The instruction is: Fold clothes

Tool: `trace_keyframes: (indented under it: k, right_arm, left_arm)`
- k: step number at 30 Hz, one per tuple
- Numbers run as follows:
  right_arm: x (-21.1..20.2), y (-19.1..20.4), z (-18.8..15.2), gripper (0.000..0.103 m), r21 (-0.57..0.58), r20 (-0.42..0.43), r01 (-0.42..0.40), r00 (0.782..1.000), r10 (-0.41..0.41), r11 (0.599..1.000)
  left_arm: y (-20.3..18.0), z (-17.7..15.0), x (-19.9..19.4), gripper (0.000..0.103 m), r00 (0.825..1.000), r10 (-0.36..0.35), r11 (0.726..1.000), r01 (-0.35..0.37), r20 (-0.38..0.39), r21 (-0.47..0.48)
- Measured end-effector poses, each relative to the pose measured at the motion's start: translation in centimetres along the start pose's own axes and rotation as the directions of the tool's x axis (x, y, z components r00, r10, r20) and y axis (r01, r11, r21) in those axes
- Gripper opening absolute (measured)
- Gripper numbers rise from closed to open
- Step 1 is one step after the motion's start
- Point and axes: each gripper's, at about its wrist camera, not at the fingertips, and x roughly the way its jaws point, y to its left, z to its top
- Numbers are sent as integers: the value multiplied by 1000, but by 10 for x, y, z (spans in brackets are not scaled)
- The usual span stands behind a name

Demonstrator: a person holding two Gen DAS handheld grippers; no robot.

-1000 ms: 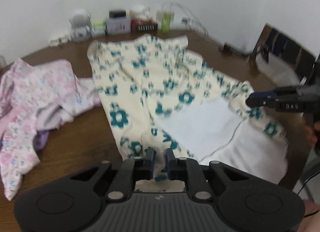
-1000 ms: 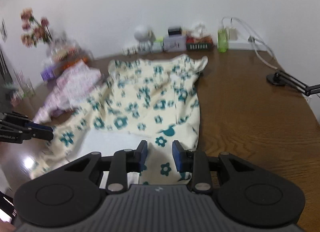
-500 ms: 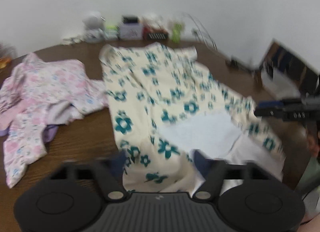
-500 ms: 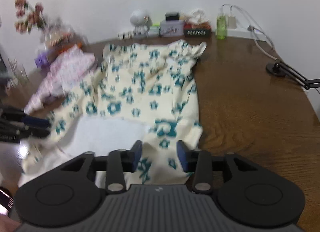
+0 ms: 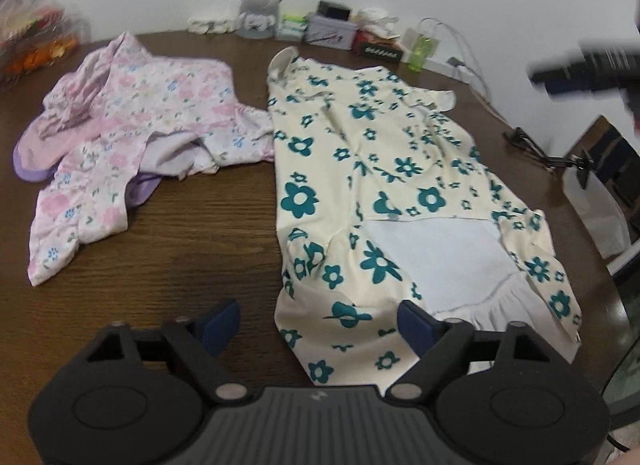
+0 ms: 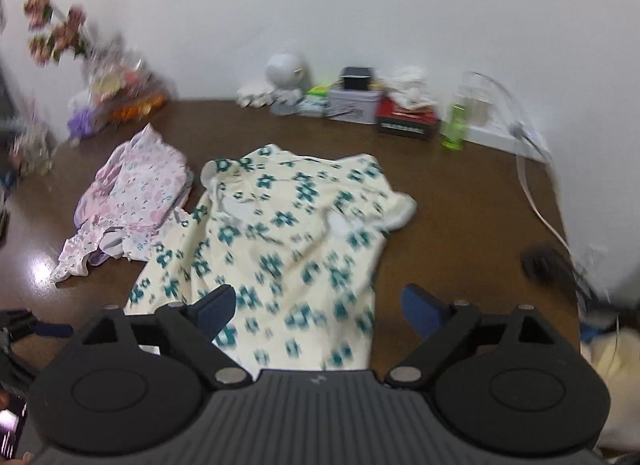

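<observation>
Lying flat on the table (image 5: 168,265), the cream dress (image 5: 360,169) shows teal flowers; both the left gripper (image 5: 320,323) and the right gripper (image 6: 320,305) gape wide, empty.

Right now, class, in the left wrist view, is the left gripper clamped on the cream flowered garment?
No: the left gripper stands wide open above the cream flowered garment, holding nothing.
</observation>
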Motion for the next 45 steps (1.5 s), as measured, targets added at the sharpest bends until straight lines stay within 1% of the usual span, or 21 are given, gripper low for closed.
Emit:
trace_keyframes:
  k: [2,4,6,8,10,14,15,17,19,21,22,24,26,28,29,32,36,39,42,44,45]
  right_arm:
    - [21,13,36,91,-33,-59,-14,998,12,999]
    - [46,35,68,91,-78,-99,-13,995,5,997]
    - [76,59,98,91,-118,-133,-9,991,-7,993]
    - [110,81,122,89,-143,-164,-6,986,-18,990]
    - [147,98,138,87,-135,-191,-6,981,-20,991]
    - [218,123,151,84,-109,-245,-2,969,-25,994]
    - [234,128,153,81,-105,-260,2,965,-30,994]
    - [260,136,150,74,-101,-290,3,957,-32,995]
    - [280,142,147,61,-103,-318,18,947,-50,995]
    - [293,148,144,53,-118,-341,33,937,-71,993]
    - [297,150,143,47,-132,-347,46,934,-90,990]
    - [302,154,141,41,-159,-352,65,929,-118,985]
    - [305,157,138,31,-178,-349,73,928,-132,981]
    - [306,159,136,17,-188,-345,73,929,-136,979]
    - [305,160,136,11,-187,-343,69,930,-131,980]
    - [299,158,136,9,-179,-321,65,939,-121,982]
    - [282,141,150,9,-69,-272,25,961,-43,997]
    - [263,120,163,9,45,-219,-46,974,55,998]
    - [244,98,168,9,144,-160,-123,976,146,982]
    - [232,82,169,9,190,-125,-168,973,193,967]
    - [226,74,168,9,207,-110,-185,971,211,961]
  left_arm:
    - [0,6,6,68,1000,12,1000,-12,-29,-15]
    - [0,15,9,65,998,8,1000,-10,-60,-23]
    - [-2,18,16,61,996,24,1000,-24,-91,2]
    - [-5,22,23,52,992,41,999,-38,-122,29]
    - [-7,26,29,51,987,57,997,-49,-149,55]
    - [-10,25,33,50,989,61,993,-47,-132,104]
    - [-11,25,34,50,990,62,992,-47,-127,116]
    - [-13,25,35,51,991,65,989,-48,-119,142]
    - [-18,23,37,51,990,79,982,-58,-114,179]
    - [-22,22,38,50,990,89,973,-63,-108,220]
    - [-23,22,38,50,991,87,971,-62,-105,230]
    - [-26,22,38,38,992,85,967,-58,-98,248]
    - [-28,22,38,16,992,82,962,-55,-92,266]
    - [-31,21,38,11,993,80,957,-52,-86,284]
    - [-32,21,38,11,993,78,955,-51,-83,293]
    - [-31,21,37,10,994,86,949,-60,-73,308]
    - [-16,28,30,10,985,167,940,-146,-42,310]
    - [-4,33,22,10,971,238,921,-220,-18,322]
    - [0,39,12,10,950,312,886,-301,26,352]
    - [-9,41,3,10,933,352,846,-351,76,402]
    - [-19,40,-5,10,930,353,824,-360,100,437]
